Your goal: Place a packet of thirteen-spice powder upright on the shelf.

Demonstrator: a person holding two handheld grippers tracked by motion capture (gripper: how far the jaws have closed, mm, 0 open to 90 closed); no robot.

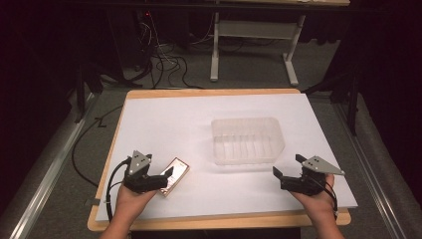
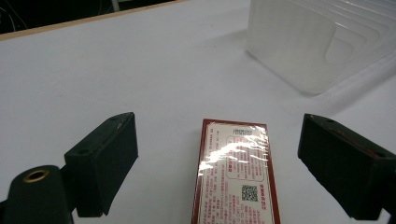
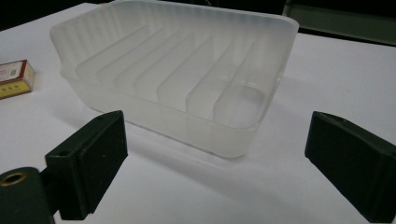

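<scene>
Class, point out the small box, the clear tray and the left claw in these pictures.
box (image 2: 236,177): left gripper view, printed top face.
tray (image 3: 182,123): right gripper view, near wall.
left claw (image 2: 217,163): left gripper view, midway between its open jaws, over the box.

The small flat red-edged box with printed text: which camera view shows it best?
The left gripper view: the small red-edged box lies close between open jaws, print and QR code legible. The high view shows it small beside the left gripper. The right gripper view catches one end.

A dim room: grey carpet floor (image 1: 59,164), tangled cables (image 1: 164,62), a white-legged table frame (image 1: 254,30) behind.
</scene>
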